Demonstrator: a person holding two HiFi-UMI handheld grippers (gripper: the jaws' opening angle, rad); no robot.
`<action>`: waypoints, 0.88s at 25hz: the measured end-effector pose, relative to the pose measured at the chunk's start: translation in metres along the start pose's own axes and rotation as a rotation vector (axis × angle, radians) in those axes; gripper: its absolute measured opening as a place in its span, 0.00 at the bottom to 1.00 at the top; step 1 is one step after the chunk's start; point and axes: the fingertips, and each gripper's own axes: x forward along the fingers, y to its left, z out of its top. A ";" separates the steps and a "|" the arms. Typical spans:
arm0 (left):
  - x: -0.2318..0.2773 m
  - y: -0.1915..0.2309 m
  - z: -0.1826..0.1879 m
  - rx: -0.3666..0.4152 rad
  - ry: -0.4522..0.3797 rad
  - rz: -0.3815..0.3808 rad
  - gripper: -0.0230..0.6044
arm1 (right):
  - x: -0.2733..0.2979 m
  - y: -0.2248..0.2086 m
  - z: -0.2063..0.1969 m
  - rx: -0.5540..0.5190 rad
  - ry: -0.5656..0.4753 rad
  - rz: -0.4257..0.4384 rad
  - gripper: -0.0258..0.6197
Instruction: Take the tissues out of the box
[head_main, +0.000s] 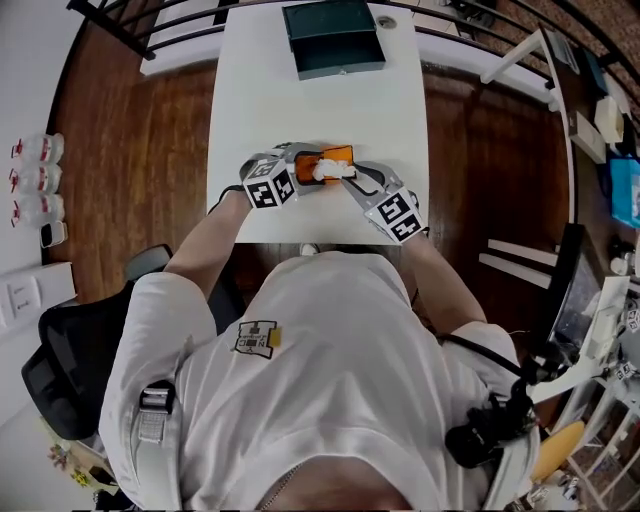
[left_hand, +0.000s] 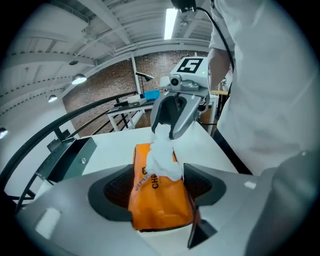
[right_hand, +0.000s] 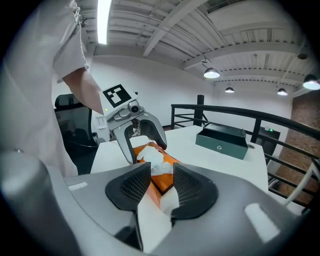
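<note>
Near the front edge of the white tabletop (head_main: 300, 100), just ahead of the person in a white shirt (head_main: 330, 350), an orange tissue pack (head_main: 338, 154) lies flat with its opening facing up. The left gripper (left_hand: 160, 192) reaches in from the left of the tissue pack and straddles it: its fingers (left_hand: 117, 187) stand fairly wide apart, one on each side, and the pack fills the whole gap between them. Both pads seem to press on its sides, though the angle leaves that contact a little unsure. The right gripper (right_hand: 161, 186) comes in from the right of the tissue pack, and its fingers (right_hand: 192, 187) are closed on a white tissue (left_hand: 161, 155). The tissue rises in a crumpled strip from the opening of the tissue pack up into those fingertips, with its lower part bunched on top of the pack. In the right gripper view, more of the white sheet fills the lower part of the gap between the pads. Beyond the tissue pack, at the far end of the tabletop and well apart from it, sits a dark green box (head_main: 333, 40). A black railing (head_main: 150, 30) runs behind that far end, and a black chair (head_main: 70, 370) stands on the wooden floor to the near left of the tissue pack.
</note>
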 end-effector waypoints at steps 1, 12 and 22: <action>-0.006 0.001 0.001 -0.003 -0.010 -0.005 0.53 | -0.001 0.000 0.005 -0.003 -0.010 -0.005 0.25; -0.100 -0.019 0.045 -0.206 -0.321 0.144 0.58 | -0.039 0.016 0.023 0.034 -0.096 -0.085 0.25; -0.045 -0.103 0.012 -0.399 -0.297 0.067 0.43 | -0.043 0.066 -0.028 0.132 -0.005 -0.085 0.23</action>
